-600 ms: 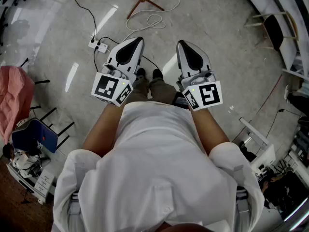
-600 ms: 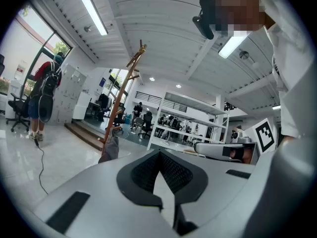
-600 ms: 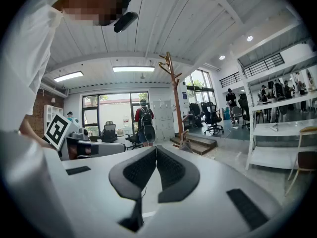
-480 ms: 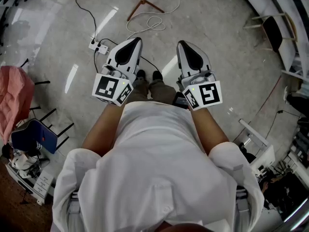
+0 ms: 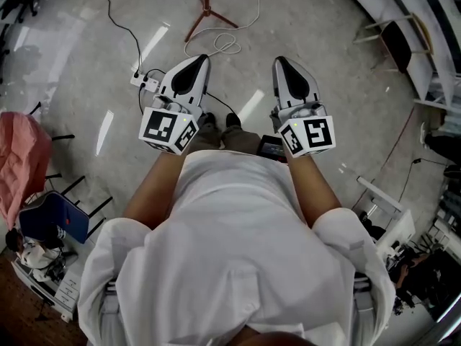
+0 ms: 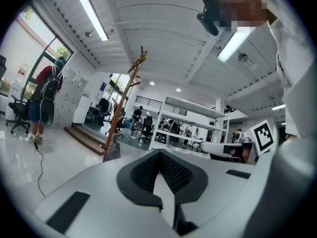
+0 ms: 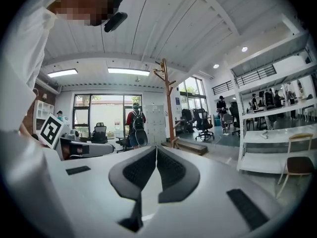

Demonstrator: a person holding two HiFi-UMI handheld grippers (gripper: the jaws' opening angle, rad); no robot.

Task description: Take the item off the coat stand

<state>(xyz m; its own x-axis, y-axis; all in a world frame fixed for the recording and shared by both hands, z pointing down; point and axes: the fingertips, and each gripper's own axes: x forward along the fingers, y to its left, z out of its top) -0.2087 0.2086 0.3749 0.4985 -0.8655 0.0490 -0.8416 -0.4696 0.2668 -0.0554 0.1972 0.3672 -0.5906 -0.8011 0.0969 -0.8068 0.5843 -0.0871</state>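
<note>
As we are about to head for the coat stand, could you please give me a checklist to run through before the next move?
1. Left gripper empty: ok, jaws together, nothing between them.
2. Right gripper empty: ok, jaws together, nothing between them.
3. Coat stand in sight: ok, ahead across the floor, apparently out of reach.
4. Item on the stand located: cannot tell; the upper hooks look bare, and a small grey shape low by the pole is too small to identify.
5. Floor ahead free: not ok, a power strip with cables lies ahead.
6. Jaws ready to grasp: not ok, both are shut.
</note>
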